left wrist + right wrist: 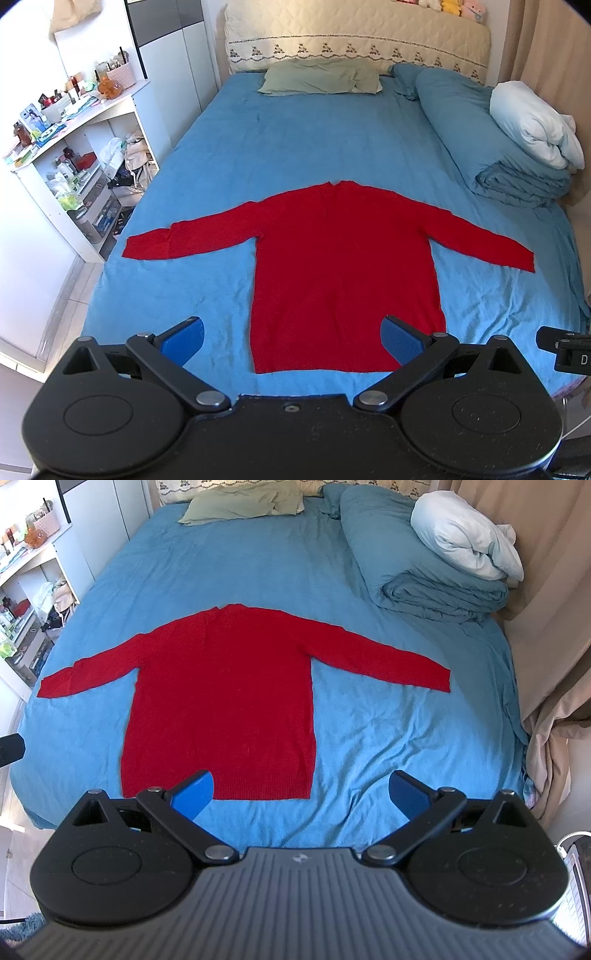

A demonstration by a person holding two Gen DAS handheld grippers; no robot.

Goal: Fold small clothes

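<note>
One red sweater (343,266), flat on the blue bedsheet (295,147), both sleeves spread, hem nearest the cameras. One green pillow (321,79) at the headboard; one rolled blue duvet (480,136); one white pillow (532,125) resting against it. Left gripper (293,338) and right gripper (301,794): jaws spread wide, holding nothing, above the hem.

Left gripper (291,338), right gripper (301,790) — jaws wide apart, empty.

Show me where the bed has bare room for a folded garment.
Bare blue sheet lies between the red knit sweater and green pillow, and beside the hem. The rolled blue duvet crowds the right.
</note>
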